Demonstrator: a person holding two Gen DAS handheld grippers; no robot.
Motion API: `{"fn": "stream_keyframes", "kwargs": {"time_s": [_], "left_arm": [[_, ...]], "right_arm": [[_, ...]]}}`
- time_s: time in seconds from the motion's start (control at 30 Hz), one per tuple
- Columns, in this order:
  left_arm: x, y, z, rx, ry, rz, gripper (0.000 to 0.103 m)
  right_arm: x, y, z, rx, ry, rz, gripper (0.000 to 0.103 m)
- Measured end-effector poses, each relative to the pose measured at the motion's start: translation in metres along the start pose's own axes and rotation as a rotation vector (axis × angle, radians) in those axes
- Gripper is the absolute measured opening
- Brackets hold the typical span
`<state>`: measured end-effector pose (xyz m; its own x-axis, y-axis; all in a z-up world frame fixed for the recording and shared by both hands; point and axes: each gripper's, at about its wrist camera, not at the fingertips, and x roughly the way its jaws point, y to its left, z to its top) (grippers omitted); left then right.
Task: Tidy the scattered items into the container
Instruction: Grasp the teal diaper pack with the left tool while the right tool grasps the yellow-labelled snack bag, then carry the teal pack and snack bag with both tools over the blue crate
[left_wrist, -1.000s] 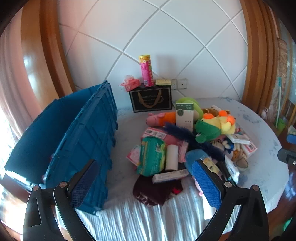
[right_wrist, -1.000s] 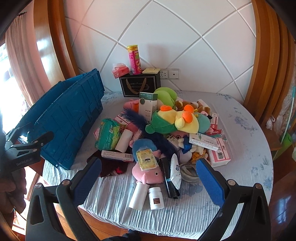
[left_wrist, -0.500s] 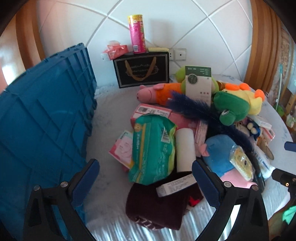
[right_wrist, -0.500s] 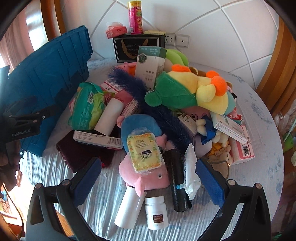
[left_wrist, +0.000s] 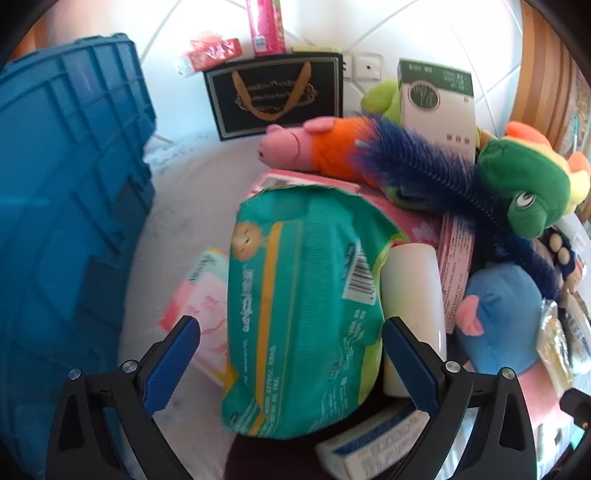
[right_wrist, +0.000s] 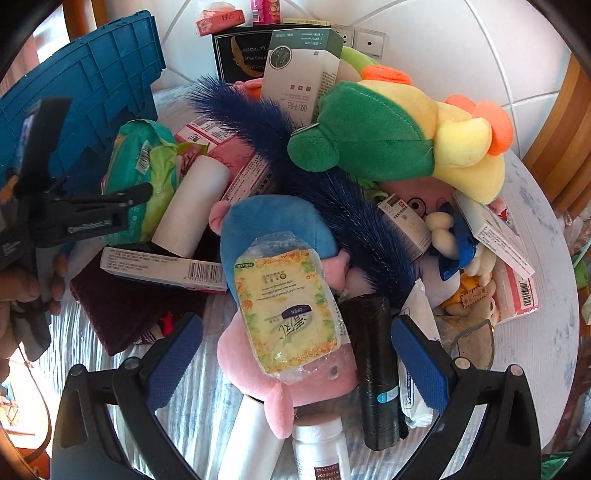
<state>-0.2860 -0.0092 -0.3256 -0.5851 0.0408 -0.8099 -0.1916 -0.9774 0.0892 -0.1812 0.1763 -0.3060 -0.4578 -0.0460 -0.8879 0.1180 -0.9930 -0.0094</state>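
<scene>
The left gripper (left_wrist: 291, 363) stands wide open around a green packet (left_wrist: 301, 310) whose print is too blurred to read, beside the blue crate (left_wrist: 66, 206) at the table's left. The right gripper (right_wrist: 297, 358), equally wide, straddles a yellow wipes pack (right_wrist: 286, 314) with an "OPEN" tab, lying on a pink plush (right_wrist: 295, 380). A black bag (right_wrist: 240, 55) behind reads "Coffee Cup"; the white bottle (right_wrist: 321, 450) is cut off.
</scene>
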Motion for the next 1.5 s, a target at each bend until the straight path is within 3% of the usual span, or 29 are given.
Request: {"fn": "stream_keyframes", "kwargs": {"time_s": [0.2, 0.23, 0.33, 0.4, 0.5, 0.57, 0.87, 1.5], "left_arm": [[0.02, -0.003, 0.002, 0.023, -0.023, 0.009, 0.101], [0.021, -0.004, 0.002, 0.04, -0.023, 0.01, 0.097], [0.014, -0.001, 0.002, 0.082, -0.056, -0.018, 0.064], [0.009, 0.001, -0.001, 0.076, -0.057, -0.025, 0.055], [0.001, 0.006, -0.003, 0.043, -0.062, -0.036, 0.042], [-0.007, 0.007, -0.005, 0.023, -0.076, -0.051, 0.036], [-0.041, 0.006, 0.003, 0.021, -0.127, -0.073, 0.034], [-0.133, -0.011, 0.026, 0.067, -0.237, -0.111, 0.034]], "right_arm": [[0.017, -0.002, 0.003, -0.014, 0.023, 0.005, 0.103], [0.02, -0.003, 0.004, -0.015, 0.027, 0.006, 0.103], [0.025, -0.006, 0.007, -0.023, 0.02, 0.008, 0.103], [0.03, -0.007, 0.009, -0.028, 0.028, 0.012, 0.103], [0.031, -0.006, 0.01, -0.044, 0.035, 0.006, 0.086], [0.028, -0.006, 0.011, -0.05, 0.034, 0.016, 0.044], [0.014, -0.007, 0.018, -0.038, 0.019, 0.044, 0.028], [-0.079, -0.025, 0.024, 0.039, -0.117, 0.007, 0.027]]}}
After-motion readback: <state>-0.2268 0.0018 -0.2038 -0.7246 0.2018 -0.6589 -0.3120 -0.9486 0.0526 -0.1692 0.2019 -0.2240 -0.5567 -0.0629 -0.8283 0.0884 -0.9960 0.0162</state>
